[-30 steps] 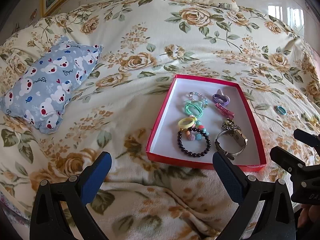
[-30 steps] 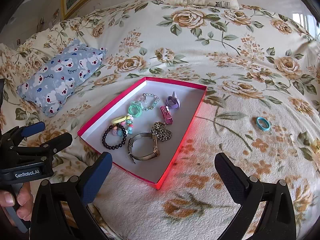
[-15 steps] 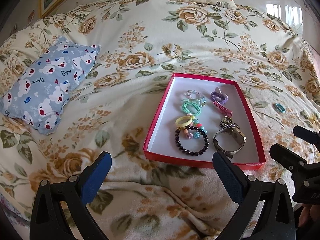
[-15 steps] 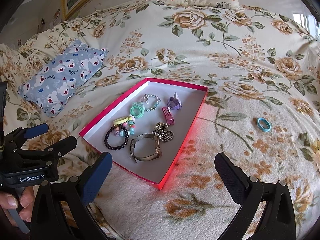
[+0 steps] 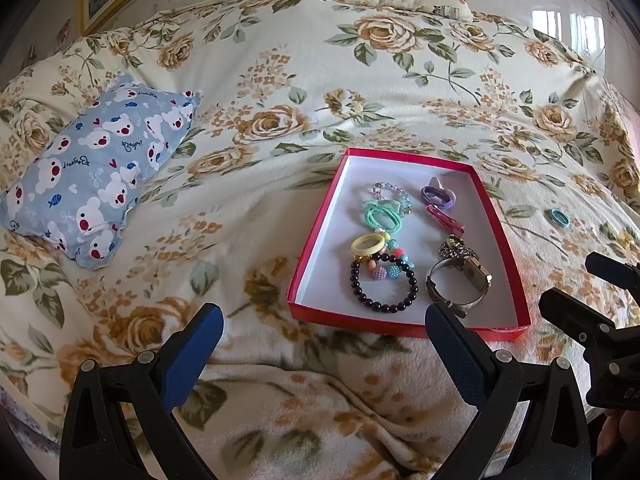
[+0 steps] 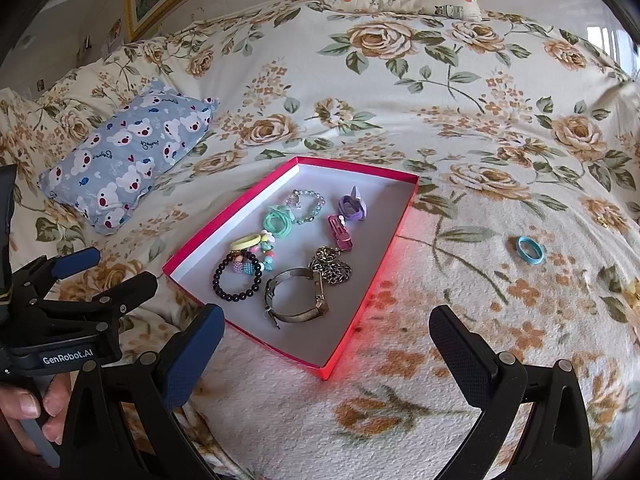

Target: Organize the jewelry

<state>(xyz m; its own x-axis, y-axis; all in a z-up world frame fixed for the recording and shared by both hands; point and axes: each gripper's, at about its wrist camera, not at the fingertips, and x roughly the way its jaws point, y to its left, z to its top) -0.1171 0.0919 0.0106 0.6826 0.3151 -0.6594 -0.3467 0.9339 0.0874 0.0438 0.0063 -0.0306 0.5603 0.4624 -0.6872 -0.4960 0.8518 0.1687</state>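
One piece is left outside the red box (image 6: 362, 312): a small blue ring (image 6: 530, 250) on the floral bed cover (image 6: 440, 80), right of centre in the right wrist frame, well apart from the box's right wall. In that frame it sits above and a little right of the gap between the right gripper (image 6: 324, 344) jaws, so it lies ahead and slightly right of them. It lies flat, its oval slanting from upper left to lower right. In the left wrist frame the ring (image 5: 559, 218) is far out at the right edge, beyond the box (image 5: 500, 236), while the left gripper (image 5: 324, 338) points at the cover left of the box's near wall. I judge the right gripper the nearer one, with open cover between it and the ring. Both pairs of jaws are spread wide and hold nothing. In the box already lie a watch (image 6: 298, 294), a black bead bracelet (image 6: 236, 278) and hair ties
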